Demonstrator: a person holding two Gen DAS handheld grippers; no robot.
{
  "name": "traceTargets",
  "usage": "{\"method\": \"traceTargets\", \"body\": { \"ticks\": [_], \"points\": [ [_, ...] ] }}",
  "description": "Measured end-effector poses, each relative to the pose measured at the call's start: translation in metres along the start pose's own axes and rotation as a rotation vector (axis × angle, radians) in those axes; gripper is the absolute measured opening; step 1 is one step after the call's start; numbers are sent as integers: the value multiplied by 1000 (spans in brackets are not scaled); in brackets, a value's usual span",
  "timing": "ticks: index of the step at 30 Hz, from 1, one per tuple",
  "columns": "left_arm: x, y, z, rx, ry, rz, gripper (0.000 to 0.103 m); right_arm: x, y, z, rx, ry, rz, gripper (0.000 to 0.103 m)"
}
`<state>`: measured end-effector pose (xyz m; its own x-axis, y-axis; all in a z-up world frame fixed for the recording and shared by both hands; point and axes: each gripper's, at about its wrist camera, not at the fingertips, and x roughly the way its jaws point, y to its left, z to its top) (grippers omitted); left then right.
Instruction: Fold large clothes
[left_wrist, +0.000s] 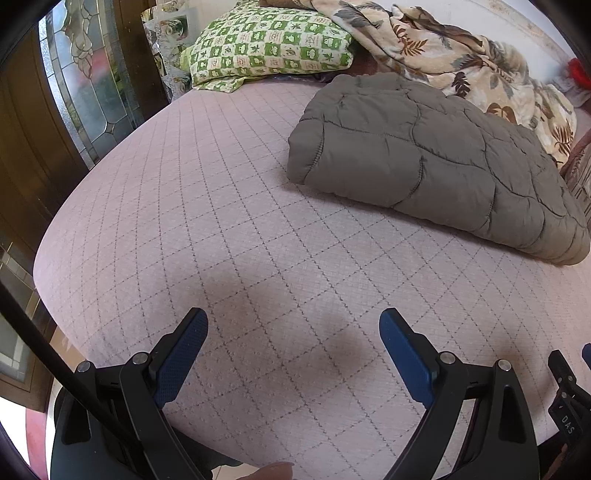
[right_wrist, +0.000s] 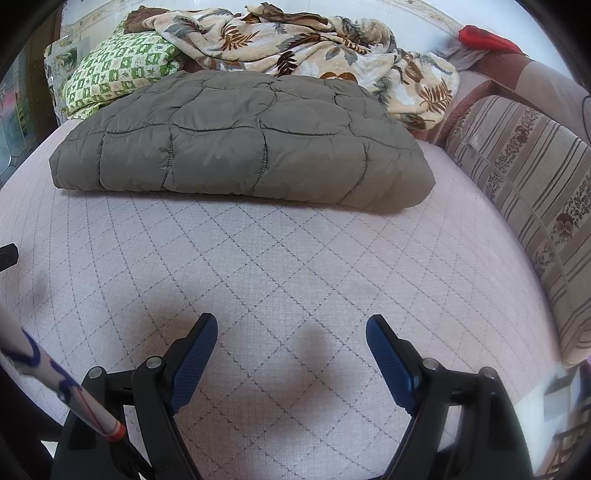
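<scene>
Two claws, both spread wide and both holding nothing. My left claw (left_wrist: 293, 328) hangs above the pink quilted bedcover (left_wrist: 207, 206), blue pads (left_wrist: 181, 362) far apart, shadow on the fabric just beneath. My right claw (right_wrist: 291, 332) sits the same way over the same cover, fingers parted, nothing between them.

Ahead of me lies the grey padded jacket (right_wrist: 236, 147), folded into a thick, puffy rectangle and resting flat on the bedcover, well apart from both claws. From my left it sits off to the right side (left_wrist: 424, 162); from my right it is straight ahead.

Behind it a leaf-print blanket (right_wrist: 314, 48) is heaped up, touching the jacket's far edge. A green checked pillow (left_wrist: 269, 44) sits at the back left. On my right, a striped cushion (right_wrist: 524, 177) runs along the bed's edge.
</scene>
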<state>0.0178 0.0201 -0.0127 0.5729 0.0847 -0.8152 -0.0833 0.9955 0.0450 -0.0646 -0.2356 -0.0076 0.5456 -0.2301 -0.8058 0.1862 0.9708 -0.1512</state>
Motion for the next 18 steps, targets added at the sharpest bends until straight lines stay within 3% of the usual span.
{"method": "traceTargets", "body": {
  "ticks": [7,10,13,18],
  "points": [
    [7,7,7,-4,0,21,93,2,-7,5,7,-7,-16,86],
    [15,24,23,-9,-32,74,93,4,-20,12,7,-18,-77,86],
    [35,55,50,-33,-62,156,93,10,-50,27,14,-51,-175,86],
    [94,128,106,-87,-47,285,93,52,-134,59,56,-74,-406,88]
  ]
}}
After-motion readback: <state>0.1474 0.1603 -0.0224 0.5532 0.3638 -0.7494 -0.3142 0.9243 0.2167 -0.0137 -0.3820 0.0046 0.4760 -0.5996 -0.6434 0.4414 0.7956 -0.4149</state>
